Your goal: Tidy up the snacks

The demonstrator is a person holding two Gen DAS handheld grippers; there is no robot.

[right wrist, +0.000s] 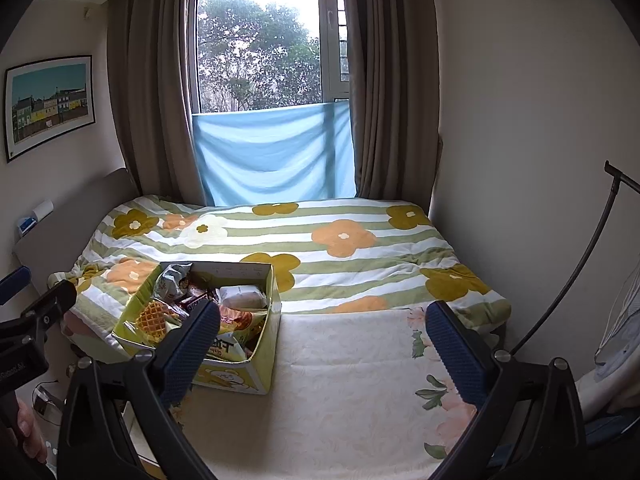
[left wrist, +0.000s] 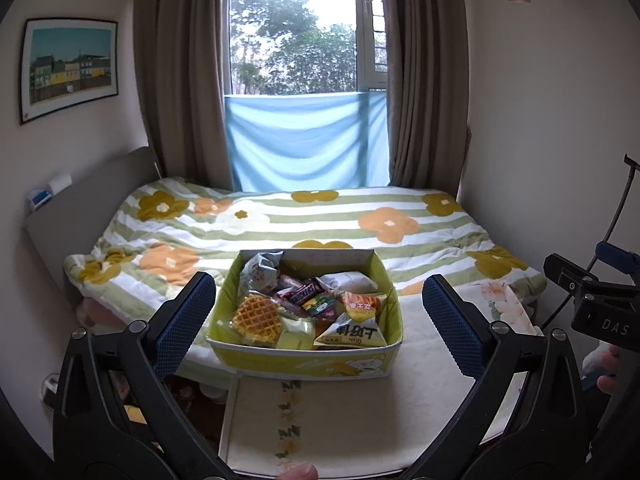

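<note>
The bed (left wrist: 304, 216) fills the room, and the box (left wrist: 304, 360) sits on the pale cloth (right wrist: 340, 360) at its near edge. All snacks that show lie inside the box, in a loose heap: a waffle (left wrist: 256, 318) at the near left, a Snickers bar (left wrist: 304, 295) in the middle, a white pack (left wrist: 348, 281) at the far right. None lies outside it.

The left gripper (left wrist: 316, 320) hangs before the box, jaws wide, holding nothing. The right gripper (right wrist: 320, 344) is to the right of the box, also wide and empty.

This heap fits either snacks just gathered or snacks waiting for sorting. In any grasp, take one wrapper by its edge, gently.

bed (right wrist: 320, 240) - floral quilt | window (right wrist: 256, 48) - daylight | brown curtains (right wrist: 148, 100)
</note>
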